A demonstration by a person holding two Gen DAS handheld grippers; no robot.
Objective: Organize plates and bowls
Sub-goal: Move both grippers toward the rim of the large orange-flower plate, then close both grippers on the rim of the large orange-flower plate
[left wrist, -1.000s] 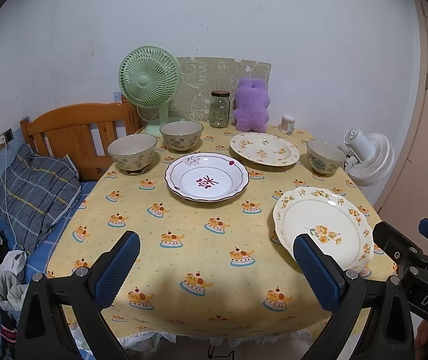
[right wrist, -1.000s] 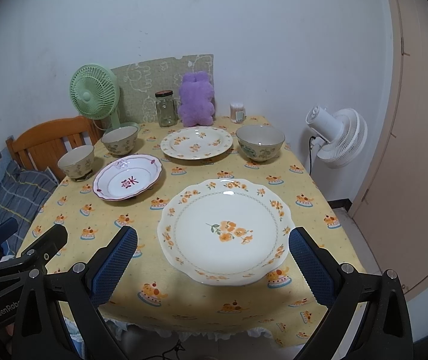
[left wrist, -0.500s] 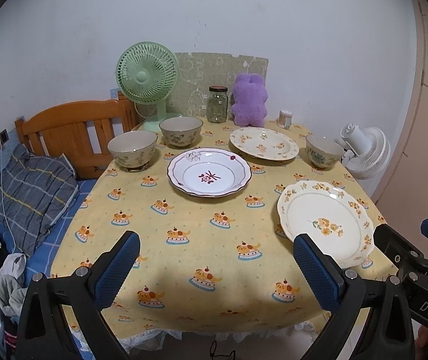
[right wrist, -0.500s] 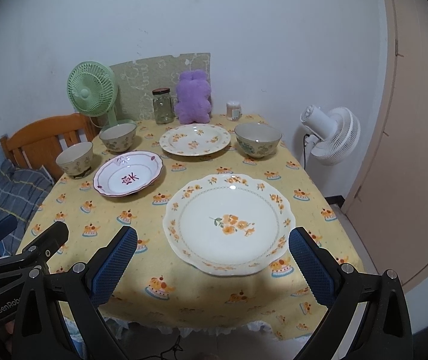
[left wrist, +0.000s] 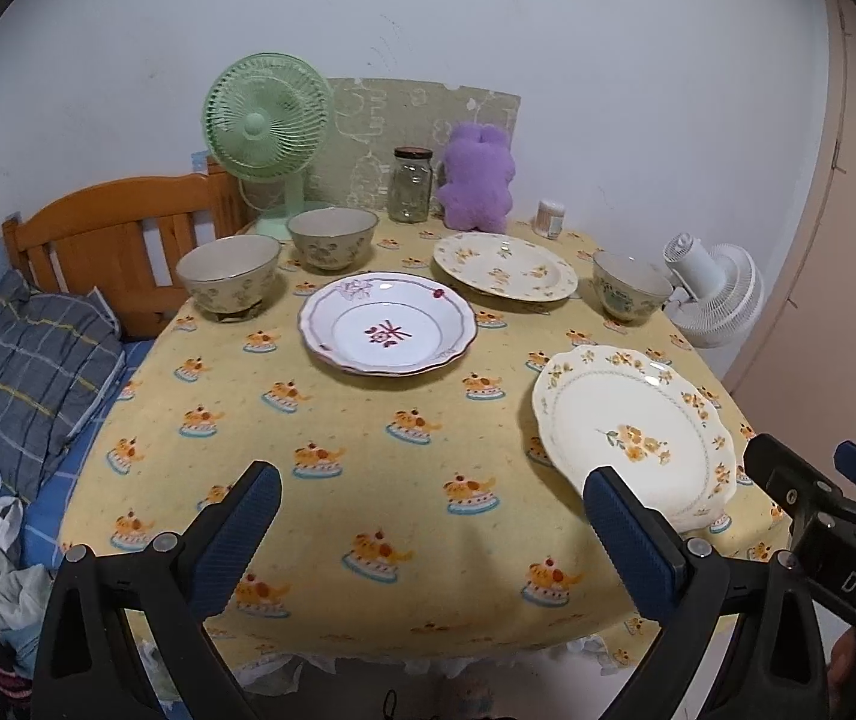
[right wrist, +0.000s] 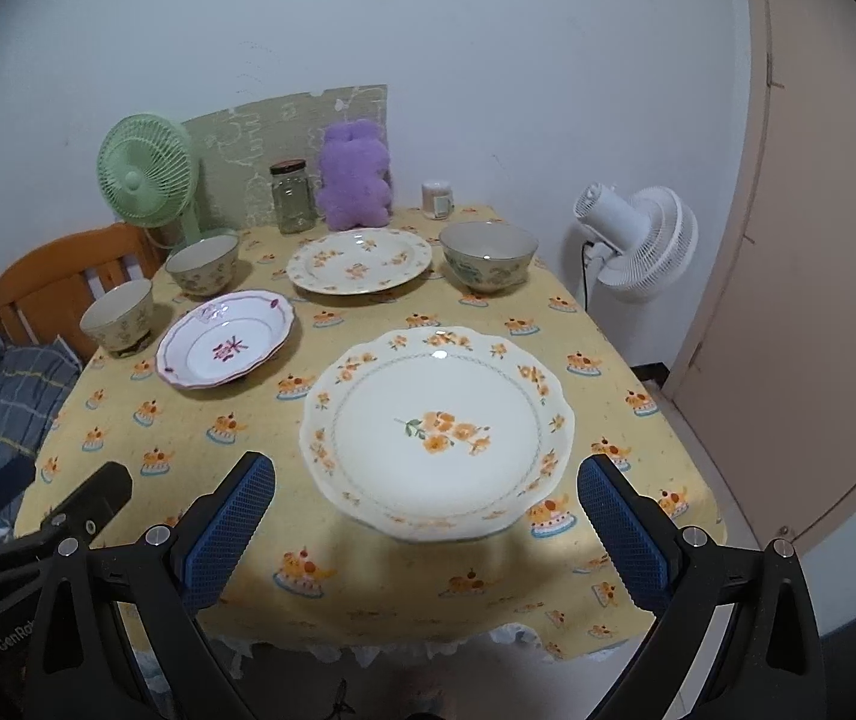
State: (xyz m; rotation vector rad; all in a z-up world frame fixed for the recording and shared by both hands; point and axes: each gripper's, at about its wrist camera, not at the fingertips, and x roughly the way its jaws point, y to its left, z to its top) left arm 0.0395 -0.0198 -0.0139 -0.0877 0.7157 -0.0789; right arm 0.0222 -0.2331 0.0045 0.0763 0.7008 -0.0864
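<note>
Far left on the yellow cartoon-print tablecloth [left wrist: 368,420]: two beige floral ceramic bowls, the nearer one [left wrist: 228,276] by the wooden headboard [left wrist: 98,240], the farther one [left wrist: 333,237] just beside the mint-green desk fan [left wrist: 266,120]. Both well apart from either tool

Centre now: white deep plate with a purple rim and a red centre mark [left wrist: 387,324], dead ahead of the left gripper [left wrist: 428,534] but a long reach up the table. Left jaws spread wide, blue pads [left wrist: 236,531] holding nothing, hovering off the near table edge

Behind that, cream flat plate with orange flowers [right wrist: 359,259] at the back, in front of the purple plush toy [right wrist: 356,174] and the glass jar [right wrist: 293,196]. Right of it, a third bowl with a blue-green pattern [right wrist: 487,264], near the white floor fan [right wrist: 637,240]

Nearest piece of all: large cream scalloped plate with an orange flower spray in the middle [right wrist: 436,432], lying flat, close to the near right corner. Sits straight ahead of the right gripper [right wrist: 428,528], centred between its pads, near rim just beyond the tips. Right jaws likewise wide open, empty, not touching it

Round plate, so no long axis to line up with. Off to the right of the left tool, so the right hand looks clearly better placed. Probably a rim pinch on the near edge, as the plate looks too wide to span; glazed, likely slippery
</note>
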